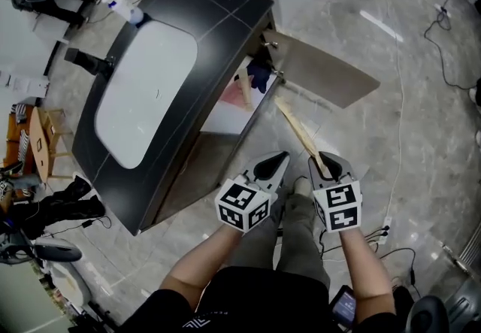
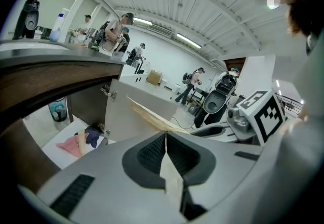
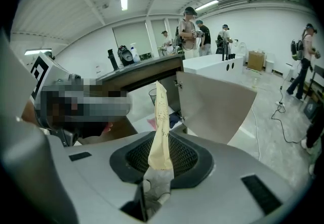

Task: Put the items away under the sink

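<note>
Nearest us are the two grippers, side by side above the floor in front of the cabinet (image 1: 225,119). The right gripper (image 1: 325,162) is clamped on one end of a long tan strip (image 1: 298,134). We judge that end grip lets the free length lead into the cabinet ahead of the gripper.

The left gripper (image 1: 274,164) has its jaws together with nothing between them. It sits just beside the right one, so we take it as a spare for steadying the strip or the door (image 1: 323,68).

The door stands swung wide under the sink (image 1: 150,91), presumably so the opening is free for loading.

The strip is in the air and not yet inside. Its long axis runs out along the right jaws. In the head view it slants up and to the left, toward the hinge side of the opening. The free end is near the door's inner edge, and we cannot tell if it touches. A short pale crumpled end sticks out behind the jaws.

A pink cloth (image 1: 231,92), a dark cloth (image 1: 261,76) and a tan stick (image 1: 244,88) already lie on the cabinet floor near its front edge.
</note>
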Demonstrator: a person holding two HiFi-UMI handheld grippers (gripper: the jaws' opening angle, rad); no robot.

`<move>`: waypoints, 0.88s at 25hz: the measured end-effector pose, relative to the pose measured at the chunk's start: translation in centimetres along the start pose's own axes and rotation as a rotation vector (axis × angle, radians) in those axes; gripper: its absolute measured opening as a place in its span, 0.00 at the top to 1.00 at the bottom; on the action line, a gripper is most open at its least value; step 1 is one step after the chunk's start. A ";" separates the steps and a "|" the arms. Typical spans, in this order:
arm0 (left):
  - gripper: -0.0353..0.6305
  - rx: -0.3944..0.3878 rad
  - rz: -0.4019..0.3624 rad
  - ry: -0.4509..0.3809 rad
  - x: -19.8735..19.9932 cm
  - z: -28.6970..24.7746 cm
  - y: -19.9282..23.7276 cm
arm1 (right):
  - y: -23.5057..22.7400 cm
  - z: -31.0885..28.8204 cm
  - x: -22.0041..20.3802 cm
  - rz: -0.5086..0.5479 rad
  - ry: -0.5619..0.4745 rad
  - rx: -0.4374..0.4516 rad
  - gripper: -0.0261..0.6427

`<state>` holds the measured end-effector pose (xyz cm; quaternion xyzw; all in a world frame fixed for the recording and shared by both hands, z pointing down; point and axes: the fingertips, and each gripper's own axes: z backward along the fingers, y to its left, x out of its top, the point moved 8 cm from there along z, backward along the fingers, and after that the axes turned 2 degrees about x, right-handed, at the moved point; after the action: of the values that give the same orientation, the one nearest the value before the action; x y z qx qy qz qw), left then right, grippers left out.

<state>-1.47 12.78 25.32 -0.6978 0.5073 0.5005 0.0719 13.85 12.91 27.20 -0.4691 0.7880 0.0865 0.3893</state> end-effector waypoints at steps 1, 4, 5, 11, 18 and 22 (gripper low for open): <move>0.93 0.002 0.000 0.004 -0.7 -0.2 0.4 | 0.1 -0.5 -0.6 -0.007 0.004 0.001 0.84; 0.93 0.017 0.002 0.019 -2.7 -0.4 1.6 | 0.6 -1.8 -2.0 -0.023 0.010 0.005 0.84; 0.93 0.021 0.005 0.025 -3.3 -0.4 2.0 | 0.9 -2.2 -2.5 -0.027 0.013 0.007 0.84; 0.93 0.019 0.007 0.050 -6.6 -1.4 3.7 | 0.7 -4.6 -5.3 -0.037 0.018 -0.003 0.84; 0.93 0.004 -0.022 0.067 -9.7 -4.1 6.0 | -1.0 -8.1 -7.9 -0.072 -0.005 -0.014 0.84; 0.93 -0.017 -0.034 0.090 -11.8 -5.9 7.7 | -1.6 -10.3 -9.2 -0.082 -0.015 -0.020 0.84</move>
<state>-3.61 13.04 40.47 -0.7289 0.4937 0.4715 0.0516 12.03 13.03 41.02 -0.5042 0.7642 0.0820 0.3937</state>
